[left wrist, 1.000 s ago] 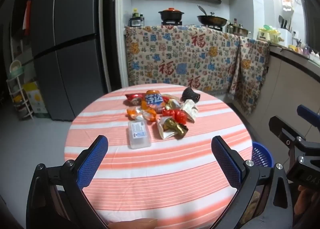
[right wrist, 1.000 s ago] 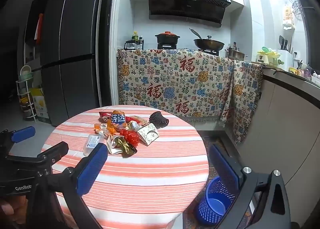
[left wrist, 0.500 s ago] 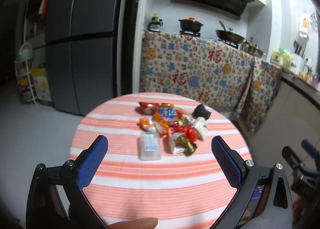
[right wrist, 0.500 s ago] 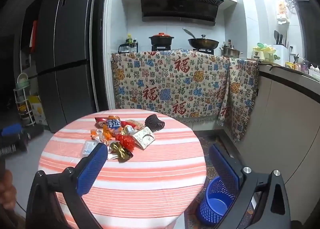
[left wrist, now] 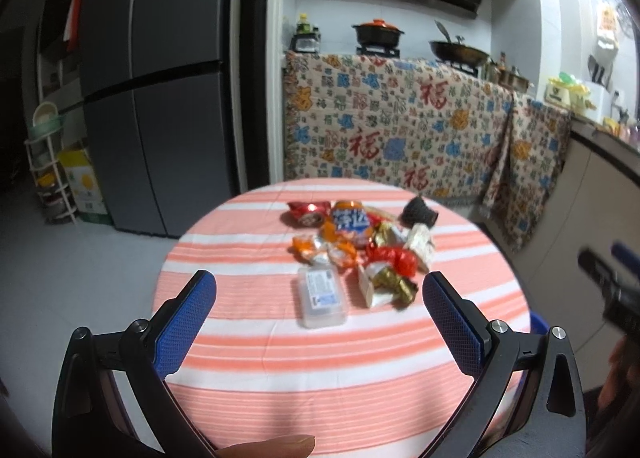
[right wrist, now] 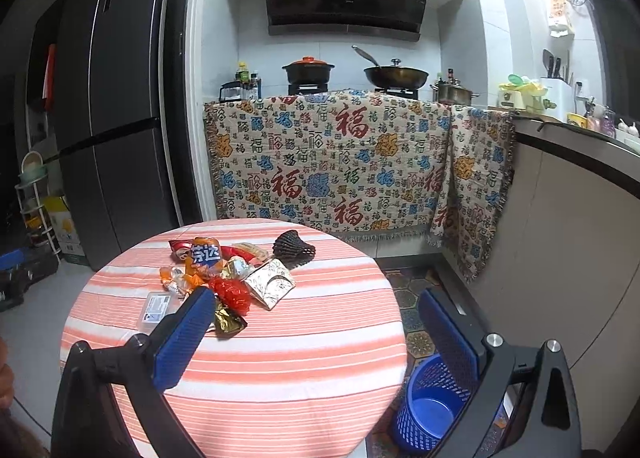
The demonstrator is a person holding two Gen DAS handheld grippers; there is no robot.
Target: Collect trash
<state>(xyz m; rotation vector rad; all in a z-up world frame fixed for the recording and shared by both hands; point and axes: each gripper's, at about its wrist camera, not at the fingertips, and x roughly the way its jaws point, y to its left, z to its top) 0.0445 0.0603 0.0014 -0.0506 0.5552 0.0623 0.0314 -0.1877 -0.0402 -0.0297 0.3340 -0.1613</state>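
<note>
A pile of trash [left wrist: 360, 246] lies on a round table with an orange-striped cloth [left wrist: 320, 358]: crumpled snack wrappers, a red foil ball [left wrist: 390, 258], a gold wrapper [left wrist: 390, 284], a black mesh sleeve [left wrist: 418, 211] and a clear plastic box [left wrist: 322, 296]. The pile also shows in the right wrist view [right wrist: 228, 274]. My left gripper [left wrist: 319, 300] is open and empty, held back above the table's near side. My right gripper [right wrist: 316, 324] is open and empty, above the table's right edge. A blue trash basket [right wrist: 430, 406] stands on the floor right of the table.
A dark fridge [left wrist: 160, 97] stands at the back left with a small rack [left wrist: 48, 169] beside it. A cloth-covered counter with a stove, pot and wok [right wrist: 340, 161] runs behind the table. A cabinet [right wrist: 580, 258] lines the right side.
Both grippers have pulled back and up from the table, so the pile looks smaller. The left wrist view has swung left. Both stay open and empty.
</note>
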